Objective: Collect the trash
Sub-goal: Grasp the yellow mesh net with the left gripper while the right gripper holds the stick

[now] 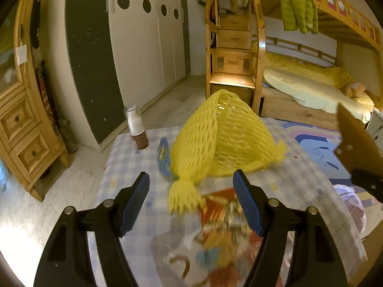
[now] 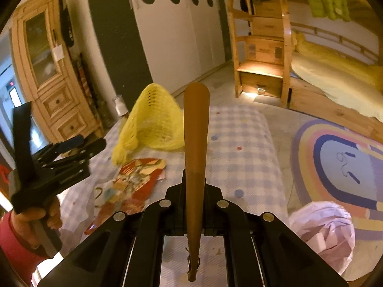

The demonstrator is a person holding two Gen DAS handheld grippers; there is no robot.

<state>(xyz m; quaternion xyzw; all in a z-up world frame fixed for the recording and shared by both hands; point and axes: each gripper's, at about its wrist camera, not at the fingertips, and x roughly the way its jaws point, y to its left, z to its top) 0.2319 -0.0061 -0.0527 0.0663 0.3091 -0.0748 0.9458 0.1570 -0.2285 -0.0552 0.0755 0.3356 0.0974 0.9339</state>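
While the trash lies spread on the checked tabletop, these lines sort it:

Left gripper (image 1: 191,199): jaws wide apart and empty, hovering above the near edge of the table (image 1: 134,157); a hand in a red sleeve holds it in the right wrist view.

Right gripper (image 2: 194,186): jaws pinched tight on a brown stick-like piece (image 2: 196,129), which juts forward past the fingertips over the middle of the table; what it is I cannot tell.

Yellow foam net (image 1: 222,138): sits toward the far edge of the table, straight ahead of the left gripper and beyond its fingertips, not touched. It looks very light, soft and springy, so it would likely crush under a grip; the bunched tail (image 1: 184,196) nearest the fingers seems the surest place to pinch.

Printed wrapper (image 1: 220,234): lies flat at the near edge, directly under the left gripper and partly beneath the net's tail. It looks thin, crinkly and slick; a raised edge or corner would probably be easier to catch than the flat face.

Bottle (image 1: 137,129): stands upright at the far left corner, well apart from both grippers; rigid, probably light.

Pink bag (image 2: 323,234): off the table's right edge, on the floor side.
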